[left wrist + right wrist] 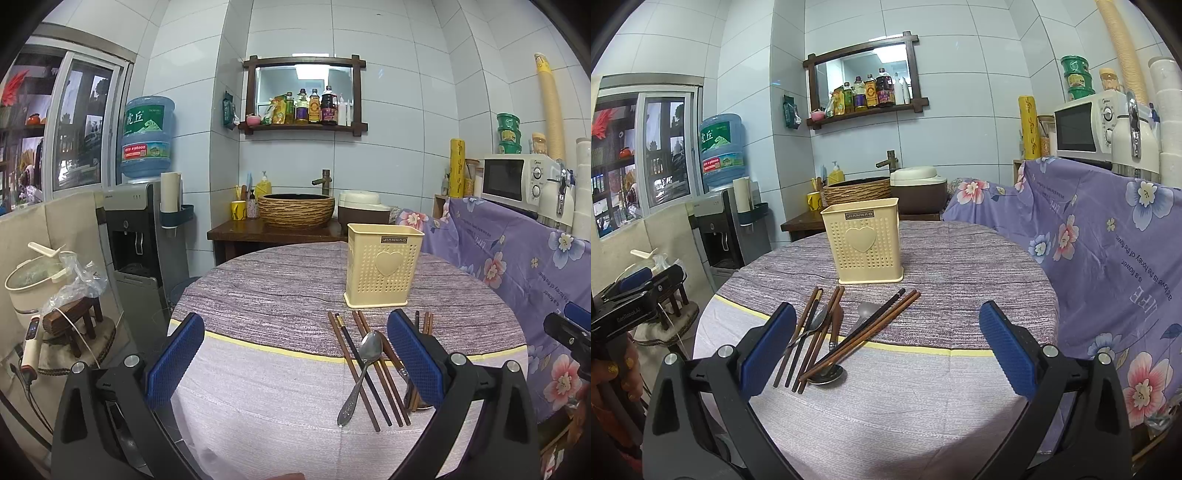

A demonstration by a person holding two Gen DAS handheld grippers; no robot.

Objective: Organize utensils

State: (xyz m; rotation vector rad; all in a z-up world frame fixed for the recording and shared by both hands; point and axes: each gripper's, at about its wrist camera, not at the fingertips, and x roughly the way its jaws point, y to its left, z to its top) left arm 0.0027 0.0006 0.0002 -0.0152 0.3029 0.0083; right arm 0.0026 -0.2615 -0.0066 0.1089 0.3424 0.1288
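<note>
A cream perforated utensil holder (pixel 384 267) with a heart stands upright on the round table; it also shows in the right wrist view (pixel 862 245). In front of it lie several brown chopsticks (pixel 369 373) and a metal spoon (pixel 360 373), piled loosely. The right wrist view shows the same chopsticks (pixel 812 334) and two spoons (pixel 827 374) crossing each other. My left gripper (pixel 295 354) is open and empty, left of the pile. My right gripper (pixel 886 347) is open and empty, with the pile near its left finger.
The round table (pixel 277 295) has a purple-grey cloth with a yellow stripe. A floral purple sheet (pixel 1108 240) covers furniture on the right, with a microwave (pixel 1086 125) above. A sink counter (pixel 295 218) is behind, a water dispenser (pixel 144 221) at left.
</note>
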